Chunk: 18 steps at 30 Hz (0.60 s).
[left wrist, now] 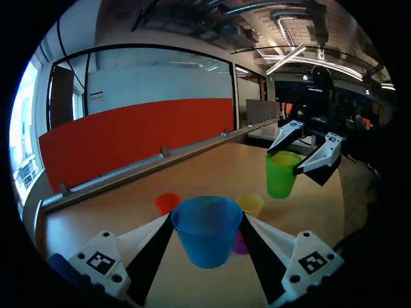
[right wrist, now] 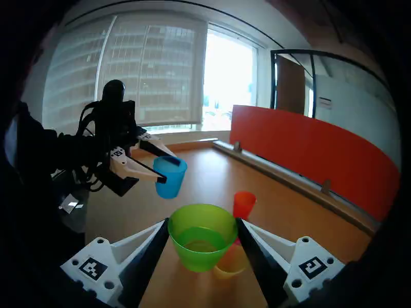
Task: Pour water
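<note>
Left gripper (left wrist: 207,222): is squeezing the blue cup (left wrist: 208,246) between both fingers, above the table (left wrist: 221,164).
Right gripper (right wrist: 202,226): is clamping the green cup (right wrist: 198,263) from both sides — water (right wrist: 198,245) is sitting inside.

Left gripper (left wrist: 207,218) holds one cup (left wrist: 207,244), right gripper (right wrist: 203,222) the other cup (right wrist: 202,241), above the table (left wrist: 221,164); three small cups (left wrist: 167,201) stand beneath

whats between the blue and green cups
A small yellow cup on the table, between blue cup and green cup in the left gripper view.
</note>
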Available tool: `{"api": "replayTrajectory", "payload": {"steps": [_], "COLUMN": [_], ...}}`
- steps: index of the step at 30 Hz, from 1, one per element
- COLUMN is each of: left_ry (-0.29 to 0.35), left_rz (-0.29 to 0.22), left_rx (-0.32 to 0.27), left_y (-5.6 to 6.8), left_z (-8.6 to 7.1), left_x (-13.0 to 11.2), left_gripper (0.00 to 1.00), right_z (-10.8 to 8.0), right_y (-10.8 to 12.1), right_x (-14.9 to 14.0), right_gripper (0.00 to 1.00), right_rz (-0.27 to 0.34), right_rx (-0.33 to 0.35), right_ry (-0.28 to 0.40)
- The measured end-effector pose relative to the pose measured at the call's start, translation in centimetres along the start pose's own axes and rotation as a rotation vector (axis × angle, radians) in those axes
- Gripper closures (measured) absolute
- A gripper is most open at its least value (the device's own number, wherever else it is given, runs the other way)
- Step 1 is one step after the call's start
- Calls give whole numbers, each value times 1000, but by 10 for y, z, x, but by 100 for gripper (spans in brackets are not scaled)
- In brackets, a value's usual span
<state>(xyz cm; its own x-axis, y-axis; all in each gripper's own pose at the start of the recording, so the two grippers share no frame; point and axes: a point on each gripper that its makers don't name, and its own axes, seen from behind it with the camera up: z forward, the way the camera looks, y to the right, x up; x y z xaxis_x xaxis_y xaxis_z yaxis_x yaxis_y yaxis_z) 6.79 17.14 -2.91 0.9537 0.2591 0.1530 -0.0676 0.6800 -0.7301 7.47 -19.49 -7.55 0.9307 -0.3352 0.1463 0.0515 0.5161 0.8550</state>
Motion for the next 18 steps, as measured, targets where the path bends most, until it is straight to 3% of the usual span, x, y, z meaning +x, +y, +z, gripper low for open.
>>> {"api": "replayTrajectory", "payload": {"steps": [18], "left_ry": [-67], "left_rz": [-4], "left_rx": [-54], "left_y": [23], "left_z": [9], "left_x": [-34], "left_gripper": [12], "right_z": [-11], "right_y": [-10], "right_x": [-52], "right_gripper": [5], "right_rz": [23], "right_rx": [26], "right_ry": [-111]}}
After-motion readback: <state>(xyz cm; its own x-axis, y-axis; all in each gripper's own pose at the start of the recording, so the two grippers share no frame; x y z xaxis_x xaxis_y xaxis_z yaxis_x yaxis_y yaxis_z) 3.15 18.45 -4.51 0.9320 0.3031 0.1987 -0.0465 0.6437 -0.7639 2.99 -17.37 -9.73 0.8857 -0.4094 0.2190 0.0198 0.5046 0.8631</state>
